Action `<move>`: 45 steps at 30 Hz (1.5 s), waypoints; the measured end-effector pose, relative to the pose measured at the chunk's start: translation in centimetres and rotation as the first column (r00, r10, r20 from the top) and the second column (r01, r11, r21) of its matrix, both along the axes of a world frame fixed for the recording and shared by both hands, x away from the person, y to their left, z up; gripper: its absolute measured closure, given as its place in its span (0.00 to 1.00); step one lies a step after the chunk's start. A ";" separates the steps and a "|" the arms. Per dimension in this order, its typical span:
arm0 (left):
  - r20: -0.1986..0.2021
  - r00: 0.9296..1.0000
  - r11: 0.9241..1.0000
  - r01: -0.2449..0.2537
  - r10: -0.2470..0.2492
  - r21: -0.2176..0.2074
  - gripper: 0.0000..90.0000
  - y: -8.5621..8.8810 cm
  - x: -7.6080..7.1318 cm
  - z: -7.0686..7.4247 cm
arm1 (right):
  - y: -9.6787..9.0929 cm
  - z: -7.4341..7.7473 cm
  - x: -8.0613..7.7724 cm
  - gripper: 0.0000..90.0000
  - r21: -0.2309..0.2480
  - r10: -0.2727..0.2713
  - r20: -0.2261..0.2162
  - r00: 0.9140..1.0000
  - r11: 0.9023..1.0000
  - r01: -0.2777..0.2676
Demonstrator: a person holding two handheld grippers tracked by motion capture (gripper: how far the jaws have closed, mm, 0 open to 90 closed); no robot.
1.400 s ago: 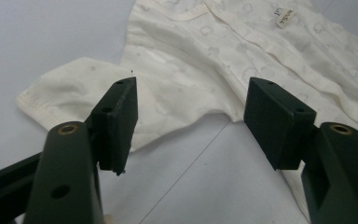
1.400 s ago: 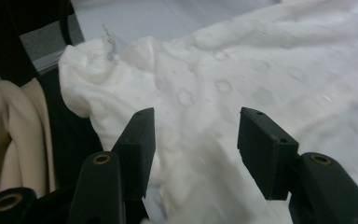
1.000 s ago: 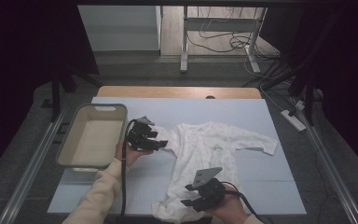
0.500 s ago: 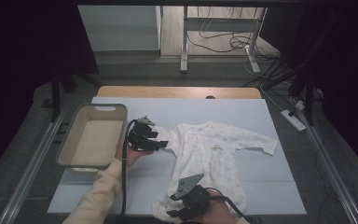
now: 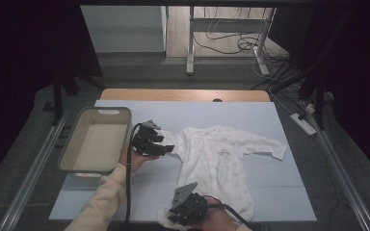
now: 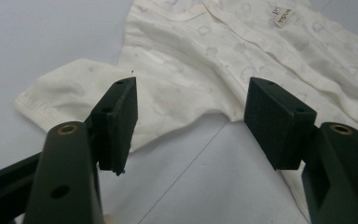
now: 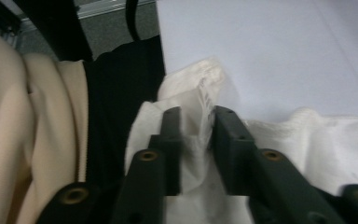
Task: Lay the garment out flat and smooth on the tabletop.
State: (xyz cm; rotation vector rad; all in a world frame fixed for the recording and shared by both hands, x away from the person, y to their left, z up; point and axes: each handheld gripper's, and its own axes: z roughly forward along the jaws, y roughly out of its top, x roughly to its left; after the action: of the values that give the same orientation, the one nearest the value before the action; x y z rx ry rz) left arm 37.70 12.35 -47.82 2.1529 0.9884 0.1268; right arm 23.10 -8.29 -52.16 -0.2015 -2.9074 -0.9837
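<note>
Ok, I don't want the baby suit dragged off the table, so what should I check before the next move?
1. Right gripper has cloth: ok. Its jaws have just been closing and the baby suit's bottom edge sits pinched between them.
2. Left gripper has the sleeve: not ok. Its jaws stand open above it, apart from the cloth.
3. Suit lies flat: not ok, the bottom edge is bunched at the table's near edge.
4. Far sleeve free: ok, spread on the table.
5. Basket out of the way: ok, it stands left of the suit.
6. How many layers are pinched: cannot tell.
</note>
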 end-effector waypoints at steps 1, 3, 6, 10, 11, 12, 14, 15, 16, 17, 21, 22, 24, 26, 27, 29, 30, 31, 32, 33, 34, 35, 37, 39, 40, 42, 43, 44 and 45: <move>0.000 1.000 1.000 0.000 0.000 0.000 0.39 0.0 0.0 0.0 | 0.0 0.0 0.0 0.89 0.003 -0.003 -0.007 1.000 1.000 0.003; -0.001 1.000 1.000 0.000 0.000 0.002 0.39 0.0 0.0 0.0 | -0.2 0.0 0.0 0.93 0.004 0.005 -0.013 1.000 1.000 -0.005; -0.002 1.000 1.000 0.000 0.000 0.002 0.39 0.0 0.0 -0.1 | -0.5 0.1 0.0 0.94 0.010 0.012 -0.025 1.000 1.000 -0.012; -0.001 1.000 1.000 -0.002 0.002 0.001 0.39 0.1 0.0 0.0 | -0.9 0.3 -0.3 0.95 0.023 0.032 -0.064 0.997 0.999 -0.030; 0.000 1.000 1.000 -0.003 0.003 0.001 0.39 0.1 0.0 0.0 | -0.9 0.4 -0.6 0.95 0.027 0.040 -0.070 0.997 0.999 -0.038; 0.000 1.000 1.000 -0.004 0.004 0.001 0.39 0.1 0.0 0.0 | -1.0 0.4 -0.8 0.95 0.027 0.055 -0.076 0.996 0.998 -0.053; -0.001 1.000 1.000 -0.005 0.005 0.000 0.39 0.1 0.0 0.0 | -1.1 0.5 -1.5 0.95 0.031 0.079 -0.084 0.993 0.997 -0.076; 0.000 1.000 1.000 -0.005 0.005 0.000 0.39 0.1 0.0 0.0 | -1.2 0.5 -1.7 0.94 0.024 0.091 -0.079 0.993 0.996 -0.090; -0.001 1.000 1.000 -0.006 0.006 0.000 0.39 0.2 0.1 0.0 | -1.3 0.5 -1.9 0.93 0.023 0.093 -0.077 0.993 0.996 -0.091; -0.001 1.000 1.000 -0.005 0.005 0.000 0.39 0.2 0.1 0.0 | -1.5 0.6 -1.9 0.88 0.032 0.089 -0.079 0.993 0.996 -0.087; -0.001 1.000 1.000 -0.007 0.007 -0.001 0.39 0.2 0.1 -0.1 | -2.3 1.3 -1.1 0.66 0.097 0.018 -0.091 0.996 0.995 -0.009; -0.001 1.000 1.000 -0.008 0.008 -0.002 0.39 0.2 0.1 -0.1 | -2.6 1.5 -0.9 0.63 0.111 -0.006 -0.081 0.997 0.994 0.015; 0.000 1.000 1.000 -0.008 0.008 -0.002 0.39 0.3 0.1 -0.1 | -3.3 1.8 -0.2 0.58 0.127 -0.059 -0.064 0.996 0.990 0.067; -0.001 1.000 1.000 -0.010 0.010 -0.002 0.39 0.3 0.1 -0.1 | -4.1 1.9 0.5 0.57 0.133 -0.105 -0.047 0.993 0.985 0.110; -0.001 1.000 1.000 -0.009 0.009 -0.001 0.39 0.3 0.1 -0.1 | -4.5 2.0 0.9 0.57 0.137 -0.125 -0.042 0.991 0.982 0.130; -0.001 1.000 1.000 -0.009 0.009 -0.002 0.39 0.3 0.1 -0.1 | -5.4 2.1 1.7 0.56 0.140 -0.164 -0.025 0.986 0.976 0.166; 0.000 1.000 1.000 -0.008 0.008 -0.002 0.39 0.3 0.1 -0.1 | -5.8 2.1 2.1 0.56 0.142 -0.186 -0.015 0.982 0.972 0.187; 0.001 1.000 1.000 -0.008 0.008 -0.001 0.39 0.3 0.1 0.0 | -6.3 2.2 2.5 0.56 0.140 -0.207 -0.005 0.978 0.969 0.205; 0.001 1.000 1.000 -0.009 0.009 -0.002 0.39 0.3 0.1 0.0 | -6.8 2.2 2.8 0.55 0.147 -0.231 -0.004 0.973 0.962 0.229; 0.000 1.000 1.000 -0.009 0.009 -0.002 0.39 0.3 0.1 0.0 | -7.3 2.3 3.2 0.55 0.151 -0.252 -0.002 0.968 0.957 0.249; 0.000 1.000 1.000 -0.010 0.010 -0.002 0.39 0.3 0.1 0.0 | -7.7 2.3 3.6 0.55 0.153 -0.269 0.007 0.963 0.952 0.265; -0.001 1.000 1.000 -0.010 0.010 -0.002 0.39 0.3 0.1 0.0 | -8.2 2.4 3.9 0.54 0.151 -0.289 0.017 0.957 0.947 0.284; 0.001 1.000 1.000 -0.010 0.010 -0.001 0.39 0.3 0.1 0.0 | -9.1 2.4 4.5 0.54 0.157 -0.322 0.018 0.947 0.936 0.316; 0.002 1.000 1.000 -0.010 0.010 -0.003 0.39 0.3 0.1 0.0 | -9.8 2.5 5.0 0.54 0.163 -0.351 0.019 0.936 0.925 0.343; 0.003 1.000 1.000 -0.011 0.011 -0.004 0.39 0.4 0.1 0.1 | -10.1 2.6 5.2 0.54 0.166 -0.361 0.021 0.932 0.921 0.352; 0.003 1.000 1.000 -0.013 0.013 -0.005 0.39 0.4 0.0 0.1 | -10.6 2.6 5.6 0.54 0.164 -0.379 0.029 0.925 0.915 0.369; 0.003 1.000 1.000 -0.013 0.013 -0.004 0.39 0.4 0.0 0.1 | -10.9 2.6 5.8 0.54 0.162 -0.386 0.034 0.922 0.913 0.376; 0.003 1.000 1.000 -0.012 0.012 -0.006 0.39 0.4 0.0 0.1 | -11.1 2.5 5.9 0.54 0.159 -0.394 0.036 0.918 0.909 0.384; 0.004 1.000 1.000 -0.013 0.013 -0.006 0.39 0.4 0.0 0.1 | -11.3 2.5 6.1 0.53 0.158 -0.403 0.038 0.915 0.906 0.393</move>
State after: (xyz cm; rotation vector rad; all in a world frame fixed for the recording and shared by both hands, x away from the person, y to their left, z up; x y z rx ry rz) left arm 37.74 12.72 -47.75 2.1407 0.9989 0.1344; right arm 29.20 -19.55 -49.64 -0.7943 -2.8970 -1.2760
